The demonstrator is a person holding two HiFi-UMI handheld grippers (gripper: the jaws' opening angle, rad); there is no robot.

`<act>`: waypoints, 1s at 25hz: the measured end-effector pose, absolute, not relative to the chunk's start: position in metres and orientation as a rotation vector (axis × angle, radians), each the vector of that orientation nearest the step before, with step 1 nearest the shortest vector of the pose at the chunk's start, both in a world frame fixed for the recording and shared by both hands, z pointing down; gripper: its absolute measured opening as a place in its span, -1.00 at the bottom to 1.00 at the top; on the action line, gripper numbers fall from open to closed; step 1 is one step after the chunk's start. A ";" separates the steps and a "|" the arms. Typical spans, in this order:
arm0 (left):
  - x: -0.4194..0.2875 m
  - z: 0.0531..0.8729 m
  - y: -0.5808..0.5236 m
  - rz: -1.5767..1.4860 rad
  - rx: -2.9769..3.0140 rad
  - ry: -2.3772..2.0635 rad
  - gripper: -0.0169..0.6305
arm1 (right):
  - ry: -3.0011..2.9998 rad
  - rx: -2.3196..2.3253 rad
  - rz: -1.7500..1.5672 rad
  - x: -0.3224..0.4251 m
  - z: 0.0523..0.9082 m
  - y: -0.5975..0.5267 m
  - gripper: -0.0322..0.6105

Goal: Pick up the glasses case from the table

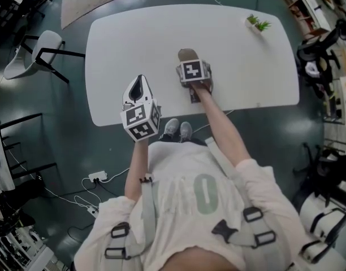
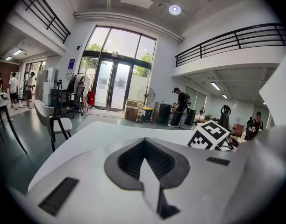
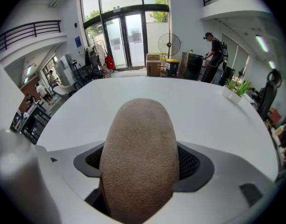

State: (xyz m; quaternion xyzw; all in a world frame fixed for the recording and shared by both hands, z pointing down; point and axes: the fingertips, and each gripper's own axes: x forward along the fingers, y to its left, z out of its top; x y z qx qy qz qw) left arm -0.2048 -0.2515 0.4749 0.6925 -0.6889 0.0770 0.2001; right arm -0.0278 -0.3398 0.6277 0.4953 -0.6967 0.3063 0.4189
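Observation:
A tan, rough-textured glasses case (image 3: 138, 153) sticks out forward from between the jaws of my right gripper (image 3: 139, 171), which is shut on it. From the head view, the case (image 1: 187, 54) juts beyond the right gripper (image 1: 190, 62) over the middle of the white table (image 1: 122, 44); whether it touches the tabletop I cannot tell. My left gripper (image 1: 140, 79) hovers at the table's near edge, left of the right one. Its jaws meet at the tips with nothing between them (image 2: 145, 160).
A small potted plant (image 1: 256, 23) stands at the table's far right corner, also visible as a plant (image 3: 234, 87) in the right gripper view. A white chair (image 1: 34, 52) stands left of the table. Cables and a power strip (image 1: 96, 177) lie on the floor.

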 end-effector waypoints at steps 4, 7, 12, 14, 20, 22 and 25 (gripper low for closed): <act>-0.201 0.467 -0.252 0.201 1.953 -1.930 -0.94 | -1.829 1.236 0.709 -0.034 0.599 -0.337 0.36; -0.194 0.462 -0.254 0.192 1.971 -1.926 -0.94 | -1.891 1.258 0.650 -0.033 0.576 -0.333 0.36; -0.186 0.450 -0.261 0.174 2.007 -1.930 -0.94 | -2.019 1.393 0.609 -0.012 0.538 -0.325 0.36; -0.186 0.445 -0.262 0.159 2.015 -1.941 -0.94 | -2.094 1.437 0.573 -0.008 0.524 -0.318 0.36; -0.184 0.440 -0.260 0.177 2.075 -1.976 -0.94 | -2.201 1.548 0.543 0.017 0.500 -0.293 0.36; -0.186 0.440 -0.259 0.189 2.079 -1.979 -0.94 | -2.224 1.568 0.543 0.023 0.498 -0.288 0.36; -0.189 0.443 -0.259 0.203 2.080 -1.980 -0.94 | -2.251 1.612 0.492 0.031 0.493 -0.282 0.36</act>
